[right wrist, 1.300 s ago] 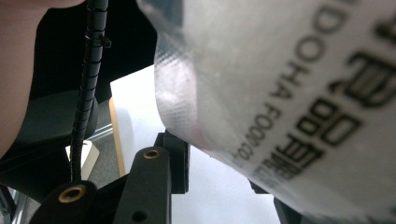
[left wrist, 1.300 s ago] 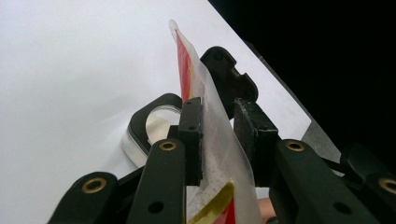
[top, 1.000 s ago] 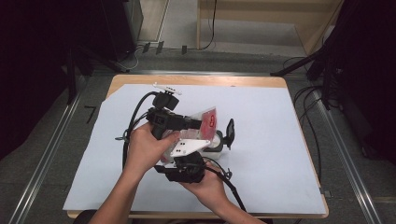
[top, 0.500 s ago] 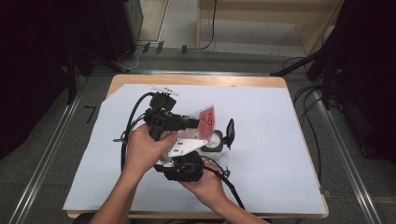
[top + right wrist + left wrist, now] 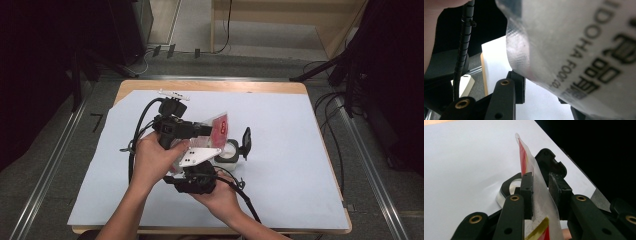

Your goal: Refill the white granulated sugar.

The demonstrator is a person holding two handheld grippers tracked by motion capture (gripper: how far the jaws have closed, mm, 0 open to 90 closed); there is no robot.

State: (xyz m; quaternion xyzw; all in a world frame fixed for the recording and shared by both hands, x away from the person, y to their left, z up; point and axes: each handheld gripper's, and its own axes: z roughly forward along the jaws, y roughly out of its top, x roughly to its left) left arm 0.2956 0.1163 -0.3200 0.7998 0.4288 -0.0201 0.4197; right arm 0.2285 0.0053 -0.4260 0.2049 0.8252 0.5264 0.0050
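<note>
Both grippers meet over the middle of the white sheet covering the table, working one packet – a clear plastic pouch with red print. Left gripper holds it: in the left gripper view the pouch stands on edge between the jaws, the left pad flat against the film, the other side pressed in too, so jaws narrow and clamped on the pouch. Right gripper sits just below and near the left one in the high view, grey plate on top. In the right gripper view the pouch hangs close in front with black lettering, covering the right jaw – cannot tell if the pads press on it. A small round container with a black flip lid open sits on the sheet right beside the pouch's lower end.
</note>
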